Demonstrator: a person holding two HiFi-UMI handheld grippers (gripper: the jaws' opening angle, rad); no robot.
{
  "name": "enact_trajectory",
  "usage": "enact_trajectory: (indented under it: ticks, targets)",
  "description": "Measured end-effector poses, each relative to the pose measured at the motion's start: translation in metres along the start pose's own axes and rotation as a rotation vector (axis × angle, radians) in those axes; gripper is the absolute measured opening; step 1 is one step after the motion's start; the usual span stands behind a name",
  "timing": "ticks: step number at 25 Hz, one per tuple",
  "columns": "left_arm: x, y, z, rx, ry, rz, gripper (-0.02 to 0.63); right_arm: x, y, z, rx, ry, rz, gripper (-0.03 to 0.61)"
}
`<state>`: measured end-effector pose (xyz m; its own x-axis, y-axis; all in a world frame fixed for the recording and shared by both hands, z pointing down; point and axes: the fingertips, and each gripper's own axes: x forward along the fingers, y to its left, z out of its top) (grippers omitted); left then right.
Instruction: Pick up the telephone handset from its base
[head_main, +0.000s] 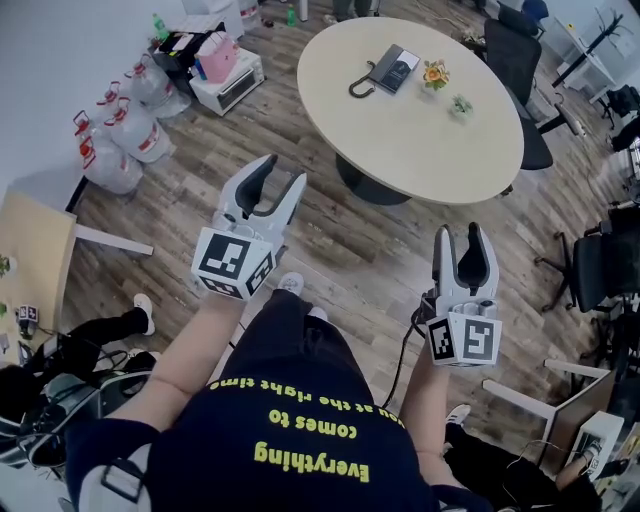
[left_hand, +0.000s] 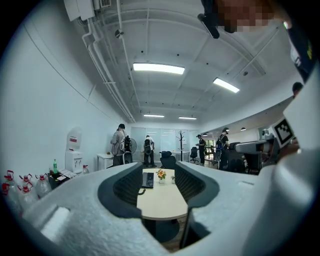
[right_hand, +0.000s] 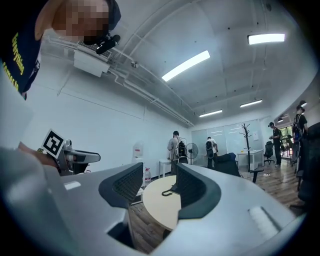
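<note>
Wooden floor spreads below me, and ahead stands a round table (head_main: 430, 150). On its far part lies the telephone (head_main: 398, 70), with the handset (head_main: 384, 67) resting on the base. Its long axis slants from lower left to upper right in the head view. My left gripper (head_main: 282, 172) and right gripper (head_main: 460, 235) hang well apart from it, each with jaws apart and empty.

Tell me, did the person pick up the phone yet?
Not yet. Done: nothing so far; the handset lies on its base on the round table. In hand: the left gripper and the right gripper are both open and empty, held over the floor, well short of the table. Left: walk up to the table, close a gripper on the handset and lift it off.
</note>
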<state>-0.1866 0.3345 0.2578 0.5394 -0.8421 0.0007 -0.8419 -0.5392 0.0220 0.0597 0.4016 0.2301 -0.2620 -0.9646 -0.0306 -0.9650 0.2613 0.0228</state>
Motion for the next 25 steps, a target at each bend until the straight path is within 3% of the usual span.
enact_trajectory:
  ticks: [4,7,14,25]
  targets:
    - [0.011,0.008,-0.005,-0.011,0.021,-0.007,0.246,0.018,0.003,-0.01,-0.003,0.036,0.013,0.256]
    - [0.025,0.018,-0.013,-0.019,0.036,-0.005,0.252,0.034,0.003,-0.011,-0.004,0.035,0.018,0.276]
    - [0.082,0.044,-0.012,-0.027,0.021,-0.004,0.262,0.083,-0.023,-0.016,-0.059,0.074,-0.004,0.299]
    - [0.202,0.102,-0.001,-0.026,-0.002,-0.072,0.289,0.191,-0.057,-0.011,-0.031,0.048,-0.075,0.307]
